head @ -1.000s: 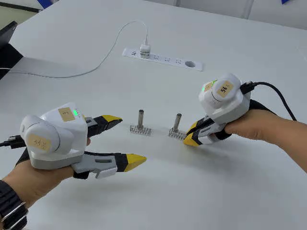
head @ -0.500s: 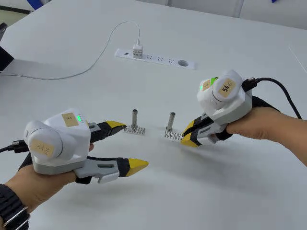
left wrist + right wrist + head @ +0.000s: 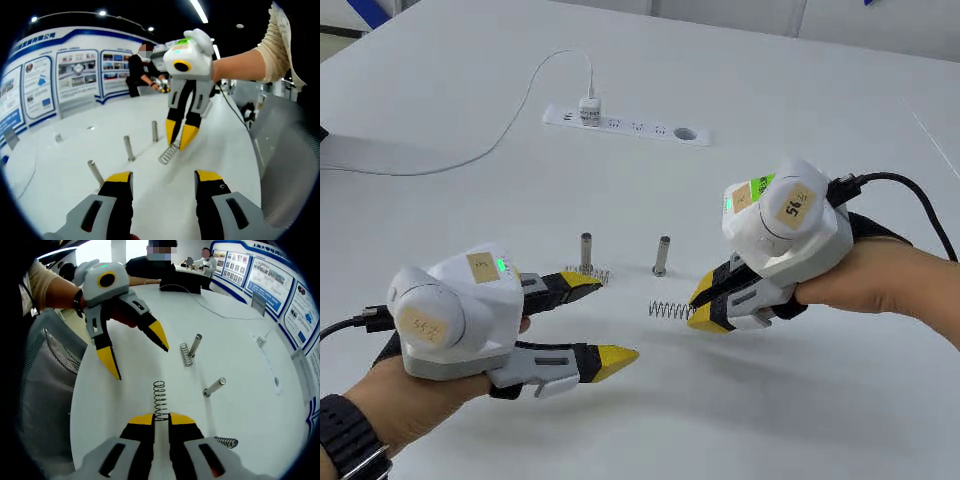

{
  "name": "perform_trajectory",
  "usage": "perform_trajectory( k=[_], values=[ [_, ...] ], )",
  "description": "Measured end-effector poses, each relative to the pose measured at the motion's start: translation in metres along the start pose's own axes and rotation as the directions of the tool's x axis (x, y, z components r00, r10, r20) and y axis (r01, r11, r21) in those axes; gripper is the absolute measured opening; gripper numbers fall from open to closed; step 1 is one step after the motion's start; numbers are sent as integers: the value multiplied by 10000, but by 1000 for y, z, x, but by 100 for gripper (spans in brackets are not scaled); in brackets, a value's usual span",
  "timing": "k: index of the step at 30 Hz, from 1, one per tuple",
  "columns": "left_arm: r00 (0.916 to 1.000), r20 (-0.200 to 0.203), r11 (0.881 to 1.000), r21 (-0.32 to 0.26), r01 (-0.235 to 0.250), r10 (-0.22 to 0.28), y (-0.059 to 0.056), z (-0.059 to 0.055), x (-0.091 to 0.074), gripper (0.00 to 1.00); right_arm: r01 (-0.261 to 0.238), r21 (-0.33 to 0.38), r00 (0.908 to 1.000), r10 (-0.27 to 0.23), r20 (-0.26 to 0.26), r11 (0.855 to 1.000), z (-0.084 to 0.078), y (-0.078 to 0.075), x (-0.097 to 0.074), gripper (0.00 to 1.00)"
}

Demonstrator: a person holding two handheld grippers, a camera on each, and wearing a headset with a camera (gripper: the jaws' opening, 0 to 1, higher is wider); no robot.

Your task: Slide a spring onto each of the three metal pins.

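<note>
The right tongs [image 3: 699,313], angled down and leftward, pinch one end of a thin coiled steel spring [image 3: 670,309], just in front of two short upright grey metal pins [image 3: 663,255] on the white table [image 3: 770,400]. The left tongs [image 3: 608,316] hover low, spread wide.

Clamps the spring [image 3: 160,399] by its near end between the pinched yellow tips of the right gripper [image 3: 156,419]; leaves the rest of the coil sticking straight ahead over the white table [image 3: 125,405]. Beyond the spring and to its left, shows the left gripper [image 3: 141,362] with jaws spread wide. To the right of the spring, finds one pin [image 3: 214,387] close by and a second pin [image 3: 196,344] farther off, with a second spring [image 3: 185,354] lying just beside the base of that farther one. Right of the spring's gripped end and nearer the camera, has a third spring [image 3: 226,442] lying flat on the table.
</note>
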State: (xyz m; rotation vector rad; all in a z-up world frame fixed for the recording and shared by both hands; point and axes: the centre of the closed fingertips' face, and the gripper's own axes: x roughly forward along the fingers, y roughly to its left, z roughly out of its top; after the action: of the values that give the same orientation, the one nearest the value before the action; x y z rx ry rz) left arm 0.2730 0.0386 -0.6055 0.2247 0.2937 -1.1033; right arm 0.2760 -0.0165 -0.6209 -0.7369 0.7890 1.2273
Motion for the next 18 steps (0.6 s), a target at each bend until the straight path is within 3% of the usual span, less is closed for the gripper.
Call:
perform_trajectory(
  k=[18],
  values=[
    [9954, 93, 9935, 629, 948, -955, -27, 9, 14, 27, -421, -758, 9991, 427, 62, 9962, 9, 25, -7, 11]
  ],
)
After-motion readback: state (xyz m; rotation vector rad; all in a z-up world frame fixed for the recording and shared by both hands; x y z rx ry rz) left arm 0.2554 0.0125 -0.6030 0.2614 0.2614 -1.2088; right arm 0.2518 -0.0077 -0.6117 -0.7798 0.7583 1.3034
